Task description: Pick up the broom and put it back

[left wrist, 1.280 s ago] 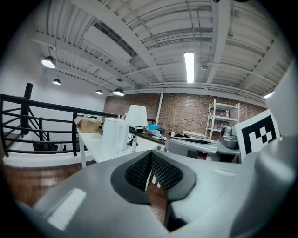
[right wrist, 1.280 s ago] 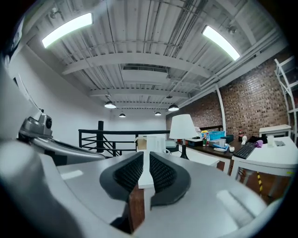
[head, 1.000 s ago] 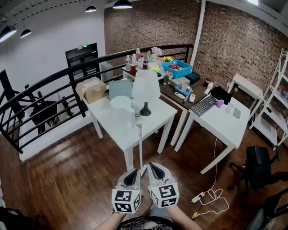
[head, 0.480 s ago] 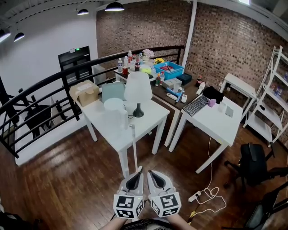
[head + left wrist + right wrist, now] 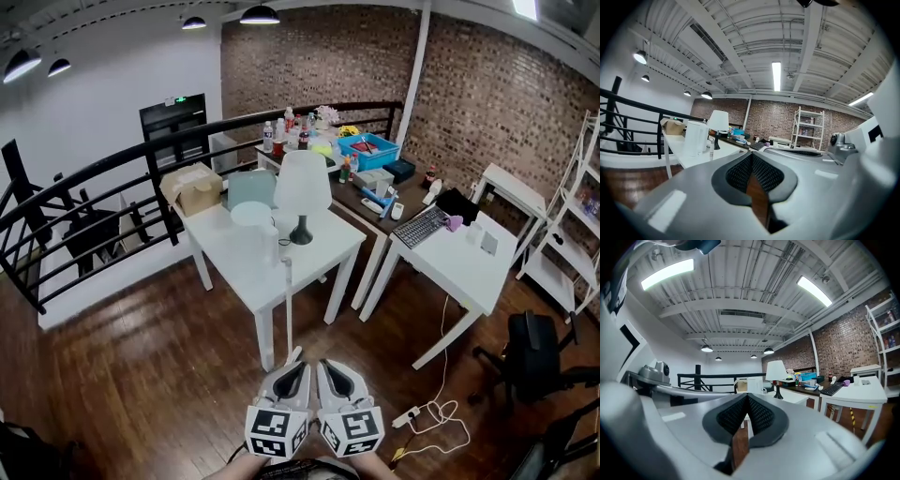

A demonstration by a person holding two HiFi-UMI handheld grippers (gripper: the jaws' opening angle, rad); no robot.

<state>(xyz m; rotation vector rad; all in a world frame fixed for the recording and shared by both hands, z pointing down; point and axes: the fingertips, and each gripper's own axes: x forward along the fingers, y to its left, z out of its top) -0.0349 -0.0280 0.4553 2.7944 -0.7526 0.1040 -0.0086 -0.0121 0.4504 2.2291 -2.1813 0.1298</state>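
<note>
A thin white pole, the broom handle (image 5: 288, 309), stands upright against the front edge of the white table (image 5: 234, 267); its lower end is hidden behind my grippers. In the left gripper view the broom handle (image 5: 711, 151) shows small beside the table. My left gripper (image 5: 296, 358) and right gripper (image 5: 320, 364) sit side by side at the bottom of the head view, pointing at the pole and short of it. The left gripper (image 5: 751, 158) and the right gripper (image 5: 747, 398) both have their jaws pressed together with nothing between them.
The table carries a white lamp (image 5: 302, 187), a white jug (image 5: 253, 220) and a cardboard box (image 5: 192, 187). To the right stand a second white desk (image 5: 459, 272) with a keyboard, a black chair (image 5: 534, 356) and shelves. A power strip (image 5: 410, 417) with cable lies on the wooden floor. Black railing (image 5: 94, 211) runs along the left.
The head view swung left, then back right. Both grippers stayed shut and side by side, and sit slightly lower and further right in the view.
</note>
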